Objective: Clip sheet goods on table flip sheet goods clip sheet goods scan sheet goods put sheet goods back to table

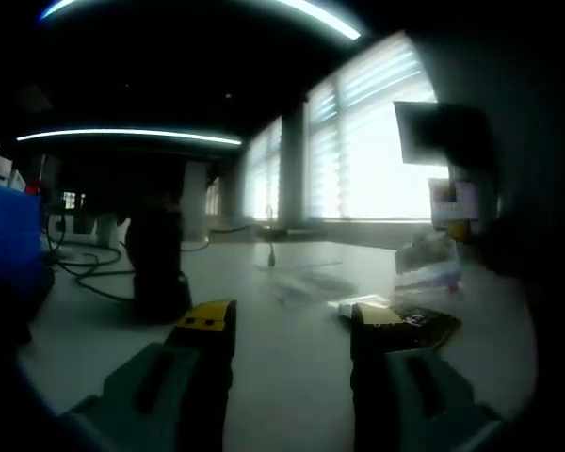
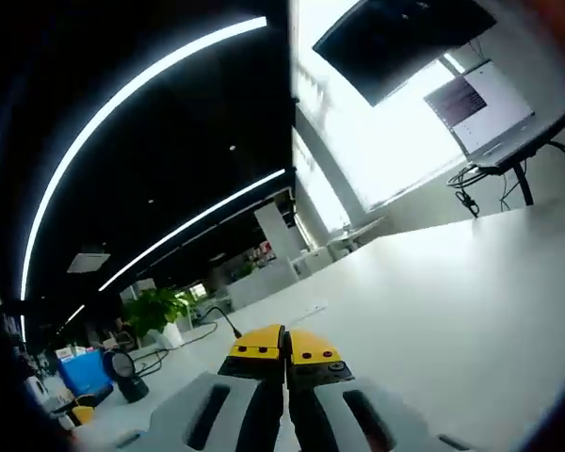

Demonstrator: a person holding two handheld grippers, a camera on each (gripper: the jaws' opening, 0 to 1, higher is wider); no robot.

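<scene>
With its jaws spread over the table (image 1: 292,377), the left gripper (image 1: 287,330) nears the dark sheet goods (image 1: 419,325) beside its right jaw — a skewed approach may push rather than pinch them. Right gripper (image 2: 285,350): pressed together, empty. A black scanner stand (image 1: 157,268) and cables (image 1: 89,273) crowd the left.

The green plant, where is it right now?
In the right gripper view the green plant stands far back on the left, past the white table, up behind the round black stand and the blue box.
</scene>
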